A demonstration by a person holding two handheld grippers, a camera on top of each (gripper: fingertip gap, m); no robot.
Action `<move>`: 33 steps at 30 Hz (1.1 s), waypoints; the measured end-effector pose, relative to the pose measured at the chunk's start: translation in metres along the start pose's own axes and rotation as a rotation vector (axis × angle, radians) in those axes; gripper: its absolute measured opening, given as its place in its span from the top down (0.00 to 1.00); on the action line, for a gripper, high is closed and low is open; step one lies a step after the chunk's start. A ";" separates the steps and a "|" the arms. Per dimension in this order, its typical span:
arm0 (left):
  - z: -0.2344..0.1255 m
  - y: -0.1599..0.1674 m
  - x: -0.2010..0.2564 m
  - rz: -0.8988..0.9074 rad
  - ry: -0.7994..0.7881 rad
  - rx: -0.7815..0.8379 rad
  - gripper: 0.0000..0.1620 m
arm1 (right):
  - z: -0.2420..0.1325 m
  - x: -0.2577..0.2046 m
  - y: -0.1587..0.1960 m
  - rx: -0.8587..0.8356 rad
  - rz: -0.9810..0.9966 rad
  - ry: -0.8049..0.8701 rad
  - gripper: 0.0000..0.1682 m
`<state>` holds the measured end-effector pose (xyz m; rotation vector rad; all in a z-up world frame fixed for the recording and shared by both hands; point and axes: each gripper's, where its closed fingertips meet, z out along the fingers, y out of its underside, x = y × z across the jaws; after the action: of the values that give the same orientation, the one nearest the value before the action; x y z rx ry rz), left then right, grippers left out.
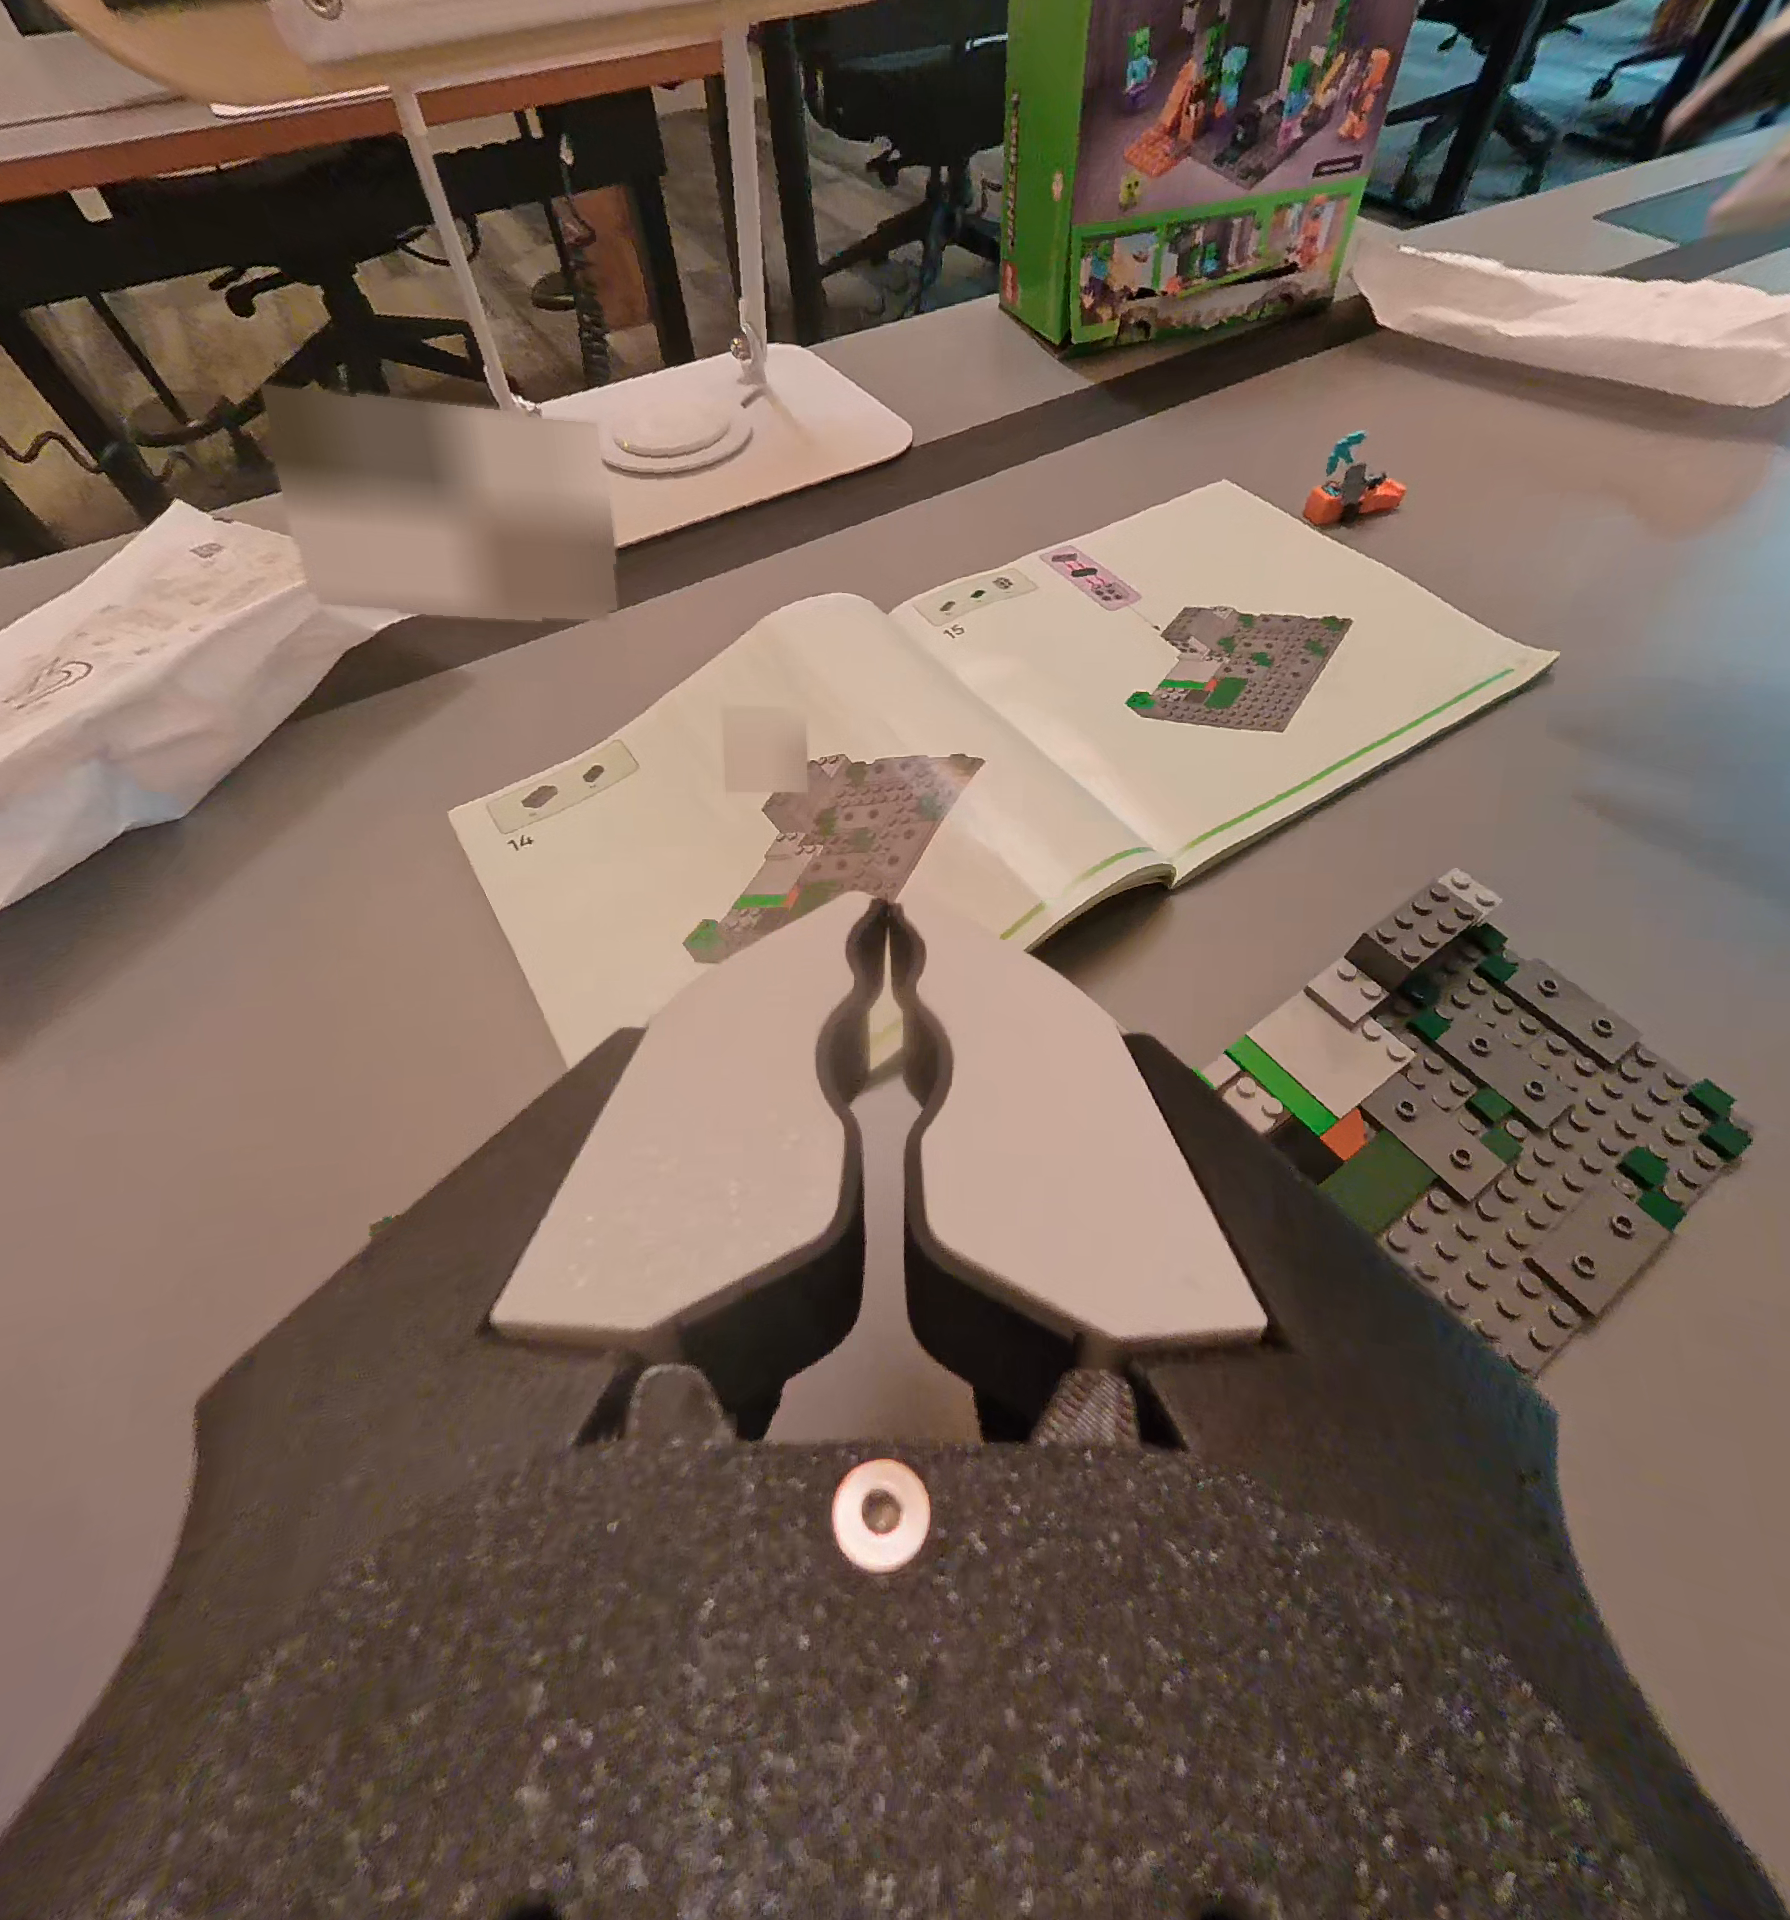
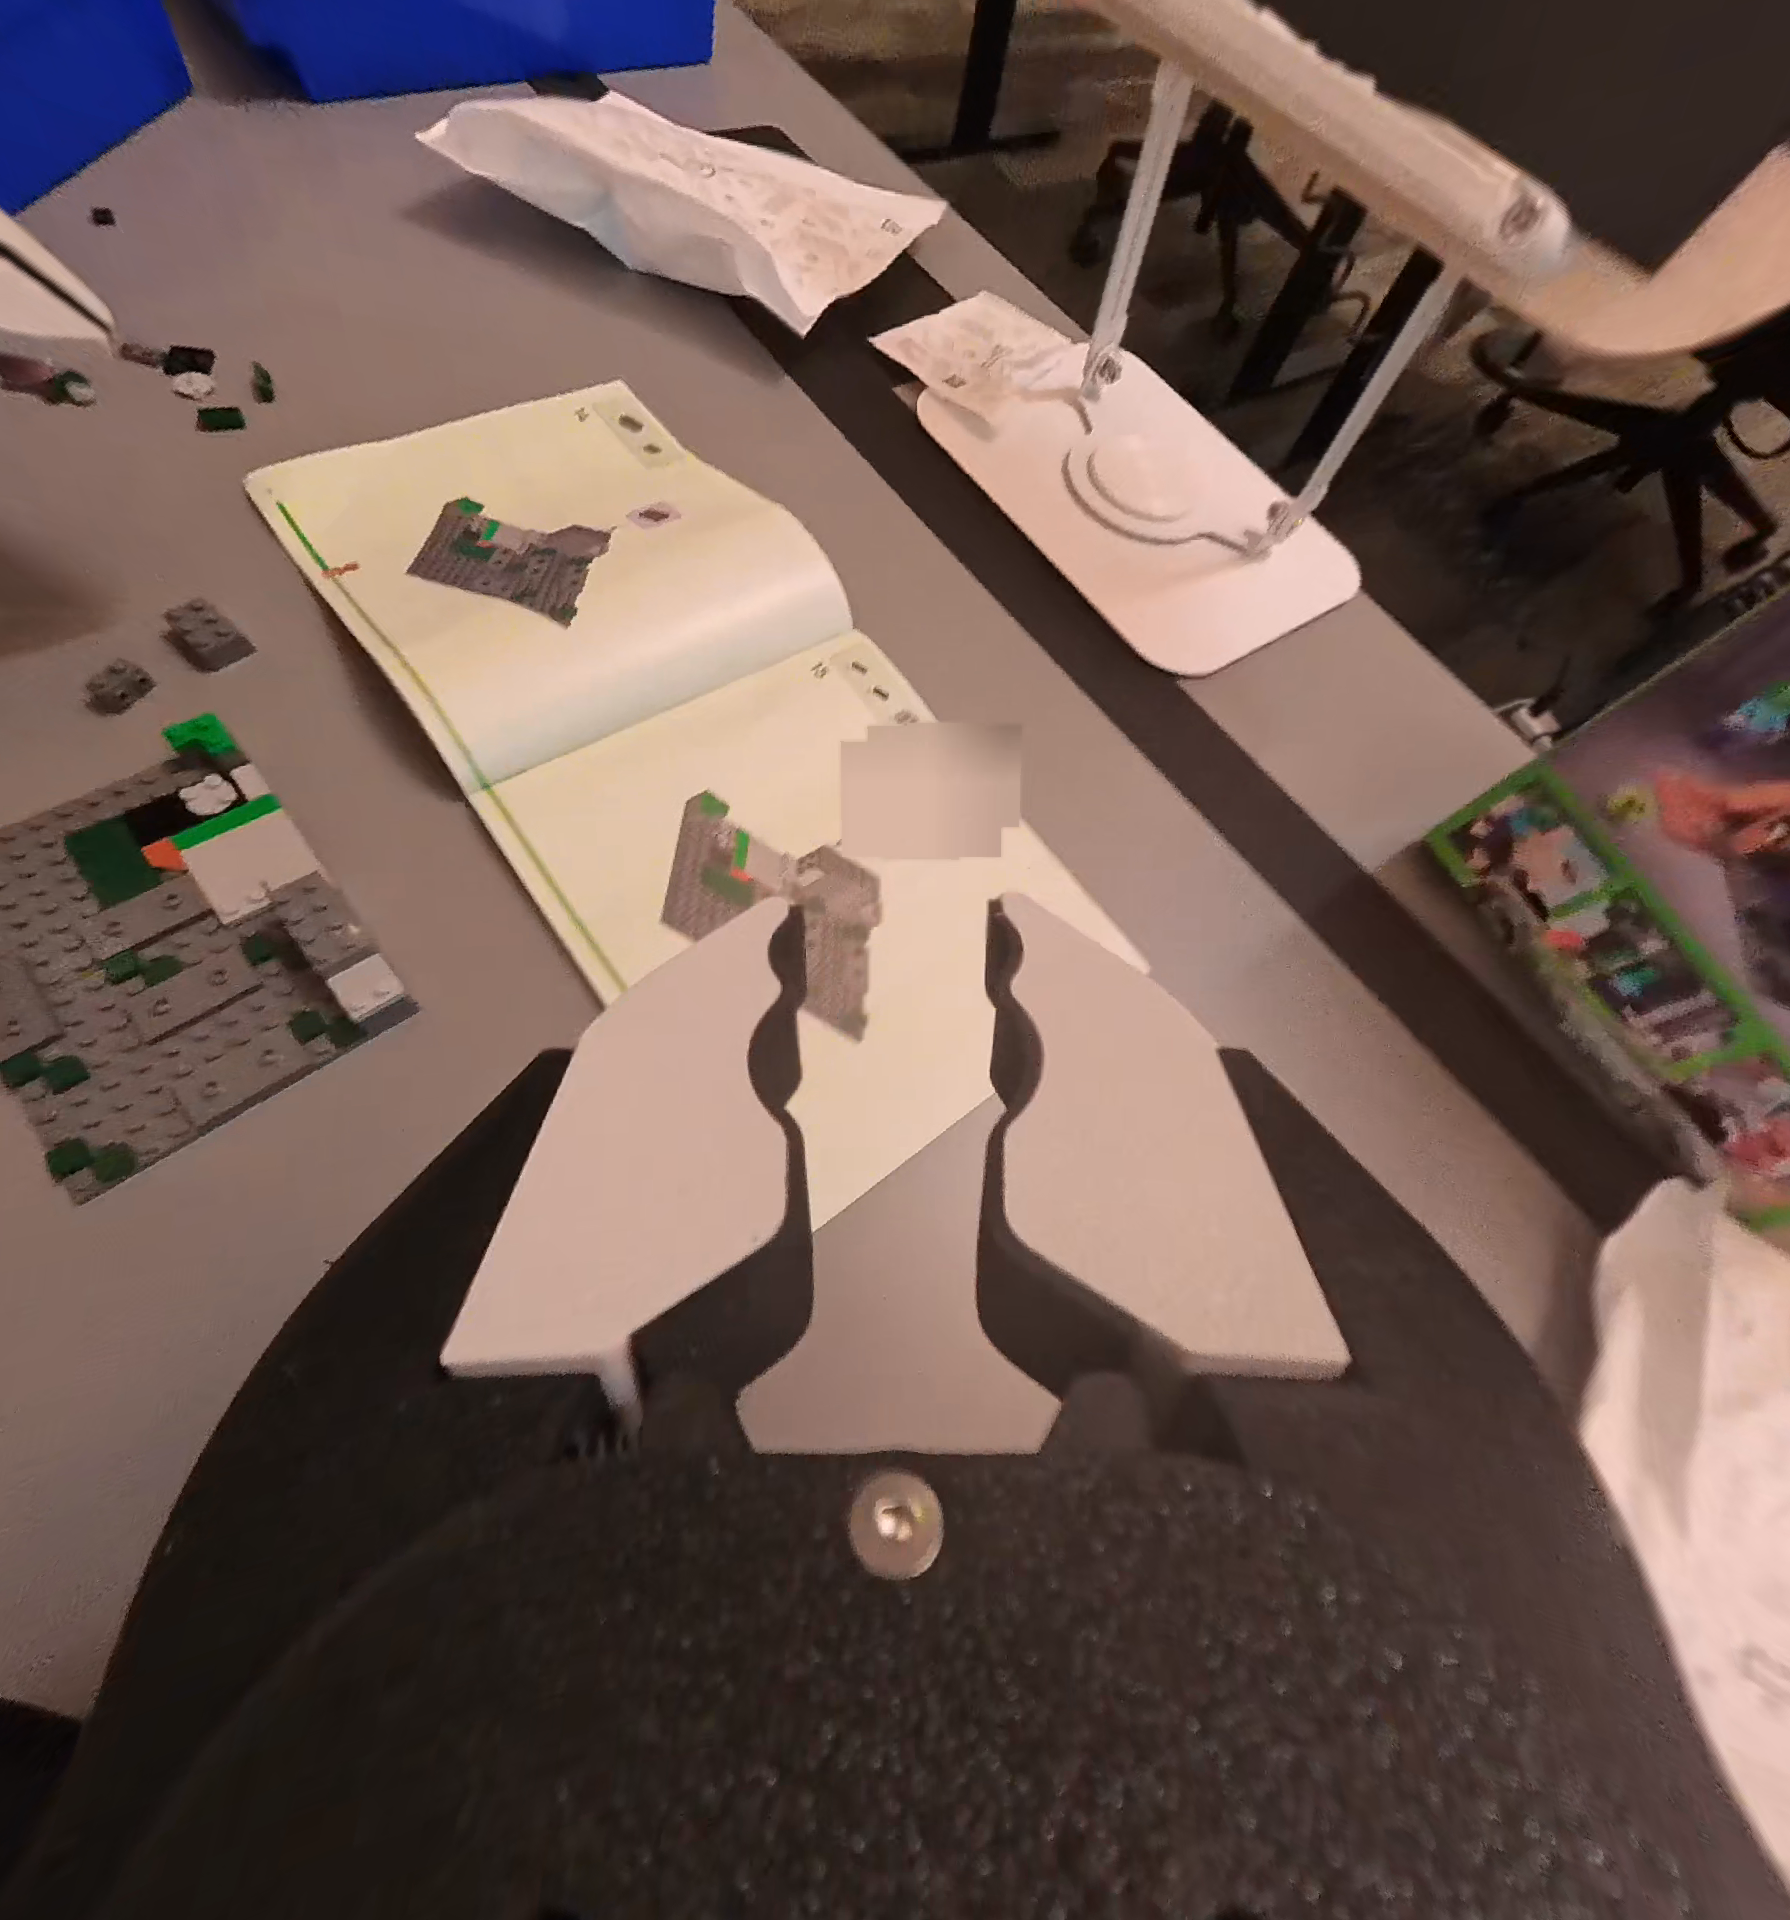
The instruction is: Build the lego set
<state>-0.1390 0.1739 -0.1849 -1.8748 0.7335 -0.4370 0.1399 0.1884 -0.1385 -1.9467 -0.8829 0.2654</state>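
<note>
The partly built grey lego plate (image 1: 1514, 1122) with dark green, white and orange pieces lies on the grey table, right of my left gripper; it also shows at the left of the right wrist view (image 2: 153, 966). The open instruction booklet (image 1: 974, 748) lies ahead of both grippers, also in the right wrist view (image 2: 600, 644). My left gripper (image 1: 886, 914) is shut and empty above the booklet's near page. My right gripper (image 2: 896, 914) is open and empty above the booklet's near corner. Two loose grey bricks (image 2: 207, 632) and several small dark pieces (image 2: 195, 374) lie left of the booklet.
The green set box (image 1: 1192, 166) stands at the table's far edge, also at the right in the right wrist view (image 2: 1701, 977). A white lamp base (image 1: 745, 436) and crumpled white paper bags (image 1: 112, 665) (image 2: 683, 197) lie around. A small orange figure (image 1: 1353, 494) sits beyond the booklet. The grippers' ends are close to 30 centimeters from one another. The partly built grey lego plate (image 1: 1514, 1122) is closer to my left gripper, around 20 centimeters from its tips; the right tips are 25 centimeters off. It turns up in the right wrist view (image 2: 138, 980) as well.
</note>
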 end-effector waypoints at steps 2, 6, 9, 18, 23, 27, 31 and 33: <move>0.000 0.003 0.001 0.005 -0.006 -0.017 1.00 | -0.001 -0.016 0.013 0.011 0.028 0.014 0.80; -0.002 0.011 0.006 -0.013 -0.013 -0.053 1.00 | 0.002 -0.053 0.028 0.072 0.174 0.043 0.83; -0.004 0.019 0.011 -0.031 -0.018 -0.073 1.00 | 0.005 -0.075 0.039 0.083 0.303 0.088 0.88; -0.001 0.032 0.029 -0.063 0.019 -0.093 1.00 | 0.027 -0.127 0.058 0.048 0.427 0.159 1.00; 0.007 0.035 0.034 -0.036 0.017 -0.116 1.00 | 0.042 -0.143 0.047 0.094 0.439 0.116 1.00; 0.014 0.030 0.035 -0.004 0.000 -0.121 1.00 | 0.043 -0.150 0.046 0.118 0.446 0.076 1.00; 0.024 0.021 0.034 0.006 -0.021 -0.105 1.00 | 0.039 -0.149 0.048 0.134 0.449 0.081 1.00; 0.029 0.014 0.029 0.015 -0.037 -0.099 1.00 | 0.037 -0.147 0.048 0.141 0.454 0.085 1.00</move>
<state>-0.1045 0.1709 -0.2106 -1.9634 0.7552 -0.3613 0.0385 0.0999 -0.2232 -1.9901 -0.3474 0.4909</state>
